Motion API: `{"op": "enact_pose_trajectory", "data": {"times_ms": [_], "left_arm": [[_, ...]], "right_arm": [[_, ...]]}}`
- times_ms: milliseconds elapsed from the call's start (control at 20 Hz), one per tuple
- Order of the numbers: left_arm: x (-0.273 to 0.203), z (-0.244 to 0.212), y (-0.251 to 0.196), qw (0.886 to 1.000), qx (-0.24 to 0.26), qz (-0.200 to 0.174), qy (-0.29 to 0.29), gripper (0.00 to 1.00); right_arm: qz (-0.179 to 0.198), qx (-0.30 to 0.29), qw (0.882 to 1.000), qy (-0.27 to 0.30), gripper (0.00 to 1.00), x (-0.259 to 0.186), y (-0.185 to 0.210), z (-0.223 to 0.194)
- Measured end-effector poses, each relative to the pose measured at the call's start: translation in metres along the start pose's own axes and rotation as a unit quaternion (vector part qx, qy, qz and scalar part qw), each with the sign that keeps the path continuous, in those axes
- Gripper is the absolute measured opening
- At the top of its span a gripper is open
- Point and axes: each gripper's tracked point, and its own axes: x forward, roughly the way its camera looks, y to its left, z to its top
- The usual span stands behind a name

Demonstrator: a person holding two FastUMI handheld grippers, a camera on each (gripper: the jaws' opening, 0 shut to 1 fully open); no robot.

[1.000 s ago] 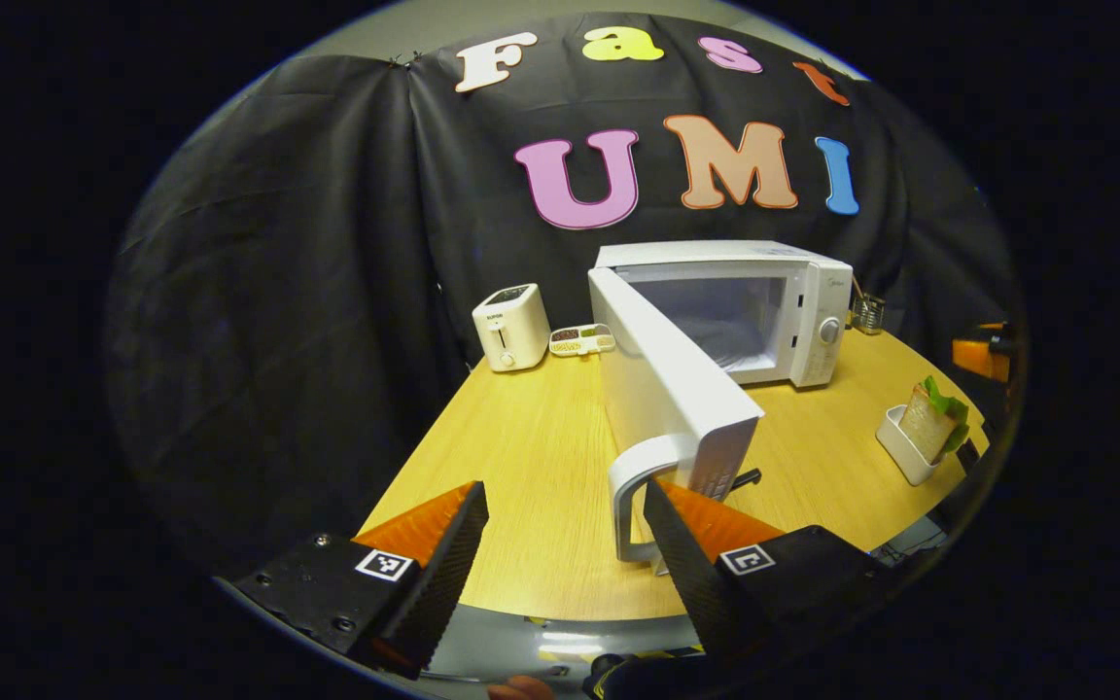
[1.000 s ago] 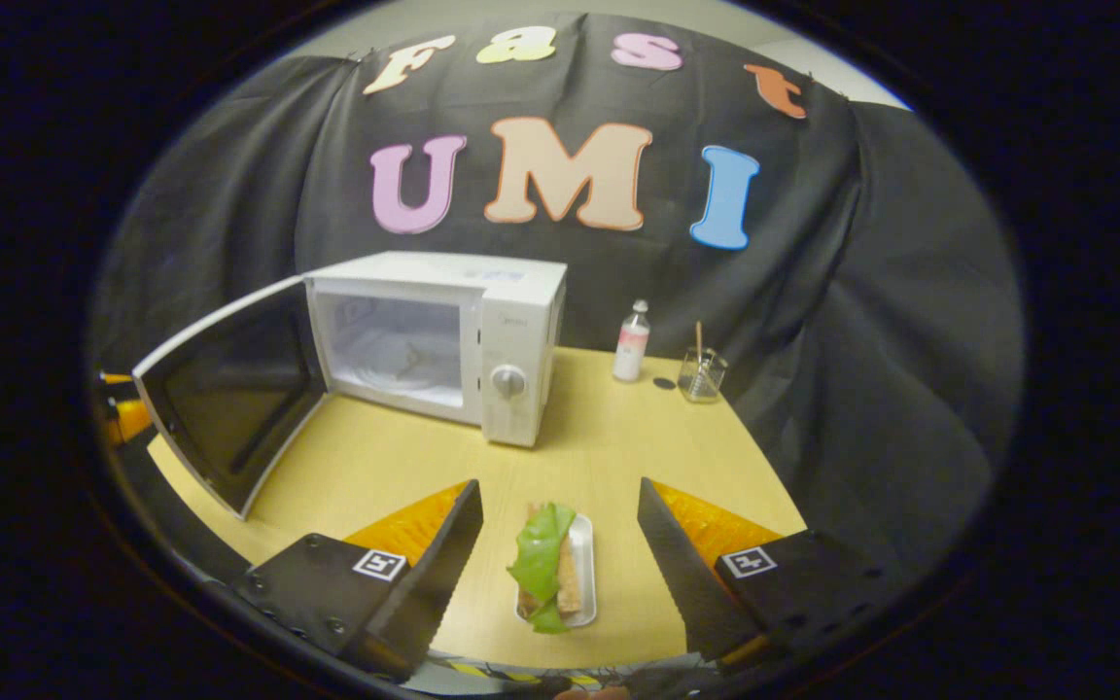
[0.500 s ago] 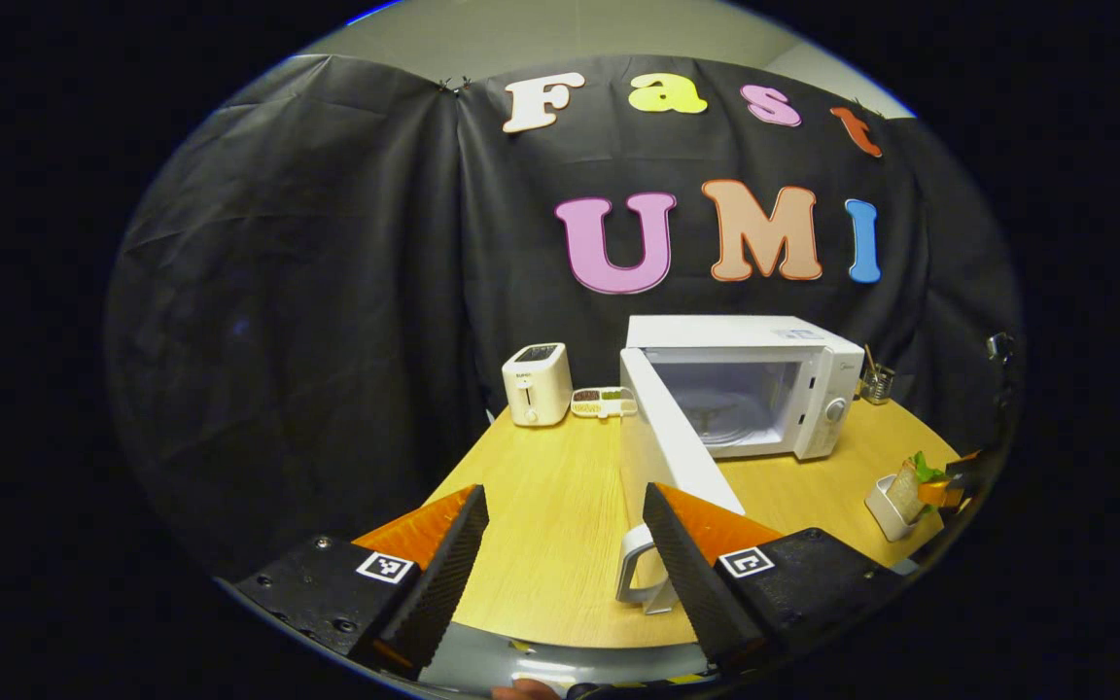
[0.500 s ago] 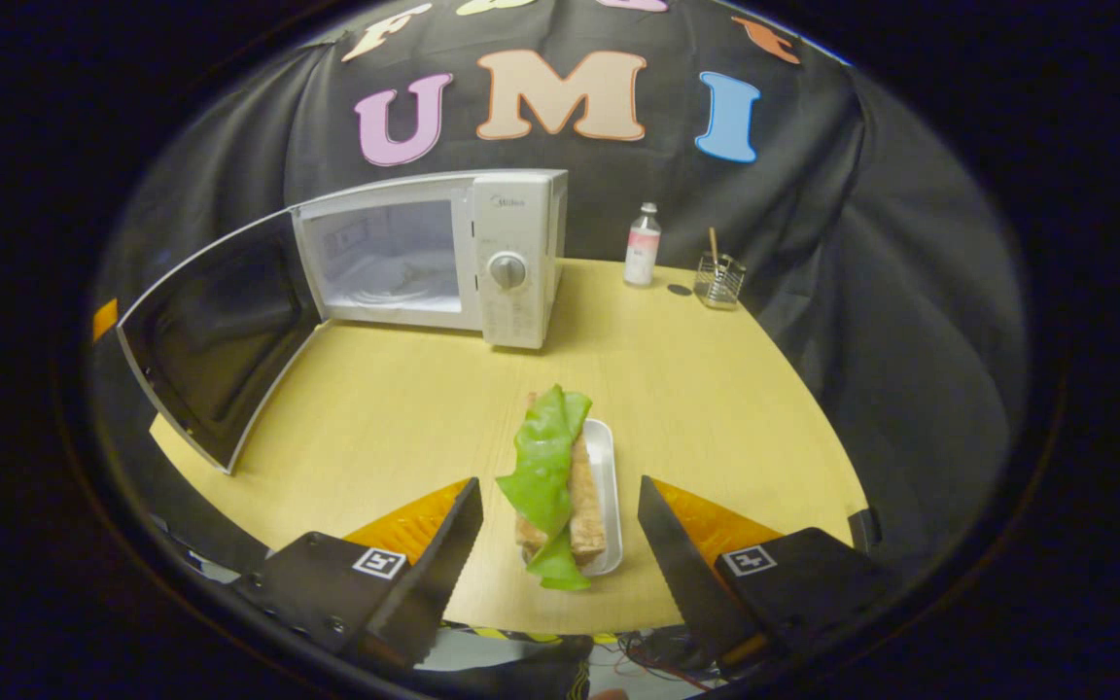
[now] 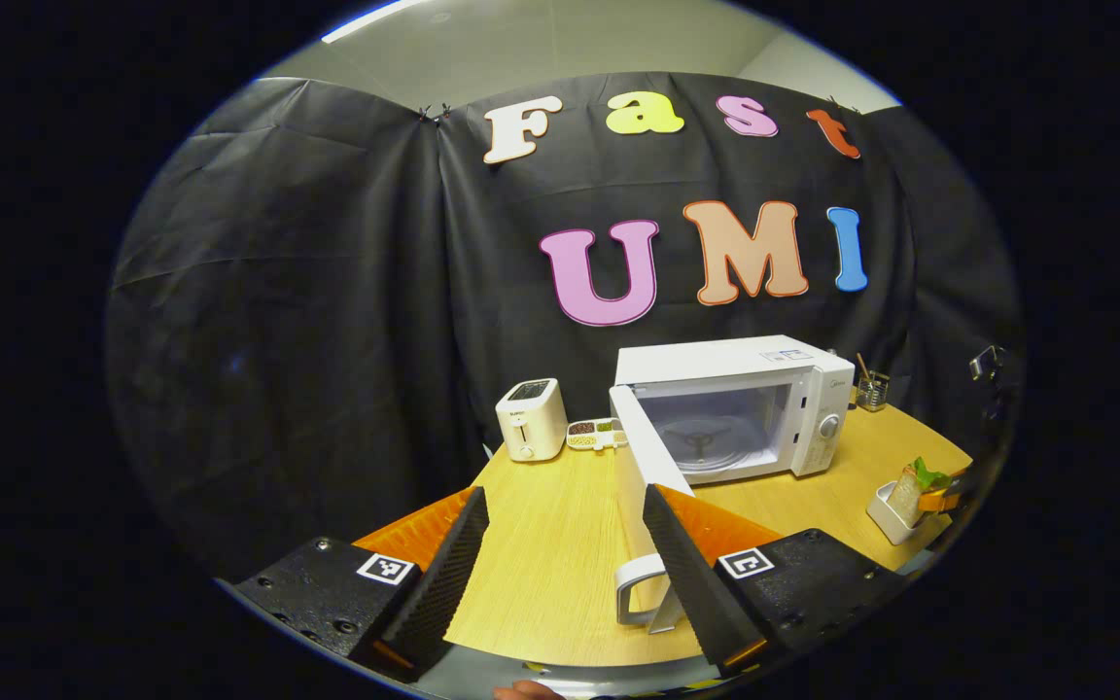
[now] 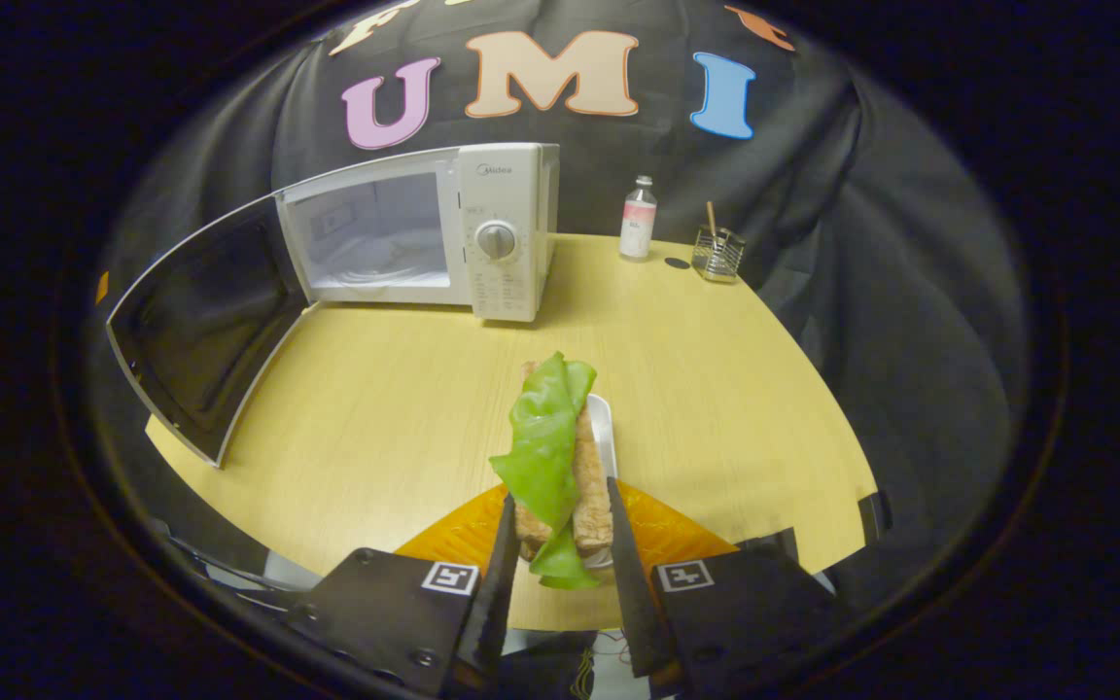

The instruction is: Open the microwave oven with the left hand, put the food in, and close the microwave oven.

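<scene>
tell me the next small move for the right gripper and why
Probably lift the sandwich with its white tray off the table and carry it toward the microwave. The right gripper has its fingers closed against the food, and the door stands wide open with the cavity bare.

Tongs (image 5: pixel 565 544): black bodies, square coded markers, visible screws

The sandwich (image 6: pixel 560 467) hides most of its white tray (image 6: pixel 606 428); bottle (image 6: pixel 637 218) label too small.

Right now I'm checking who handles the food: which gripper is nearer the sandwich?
Right. The right gripper brackets the sandwich; the left gripper sits open by the door handle, far off.
</scene>
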Motion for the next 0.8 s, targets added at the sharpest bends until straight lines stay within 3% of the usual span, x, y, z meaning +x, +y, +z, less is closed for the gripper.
{"op": "enact_pose_trajectory", "data": {"times_ms": [150, 200, 450, 800], "left_arm": [[0.0, 0.006, -0.005, 1.0, -0.004, -0.007, -0.005, 0.98], [0.0, 0.009, -0.005, 1.0, -0.004, -0.007, -0.01, 0.98], [0.007, 0.022, -0.014, 0.999, -0.007, -0.012, -0.03, 1.0], [0.013, 0.03, -0.023, 0.999, -0.018, -0.025, -0.044, 0.98]], "right_arm": [[0.001, -0.003, 1.0, 0.014, 0.46, 0.003, -0.001, -0.003], [0.004, -0.002, 1.0, 0.011, 0.35, 0.001, 0.001, -0.001], [0.004, -0.014, 1.0, 0.011, 0.35, -0.003, 0.003, 0.001], [-0.002, 0.013, 1.0, -0.013, 0.35, -0.016, -0.007, 0.032]]}}
